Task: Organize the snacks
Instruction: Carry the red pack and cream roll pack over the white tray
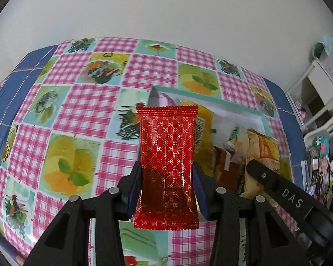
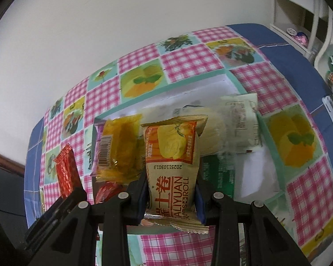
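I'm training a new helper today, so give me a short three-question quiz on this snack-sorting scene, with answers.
1. True or false: the left tool holds a shiny red foil snack packet with a gold pattern.
2. Which snack is the right tool shut on?
A. a Swiss roll packet in beige and orange wrapping
B. a clear yellow snack bag with a barcode
C. a pale green printed packet
3. Fill in: the shallow white tray with a teal rim sits on a ____ tablecloth.

Key: 1 true; 2 A; 3 pink-checked patchwork.
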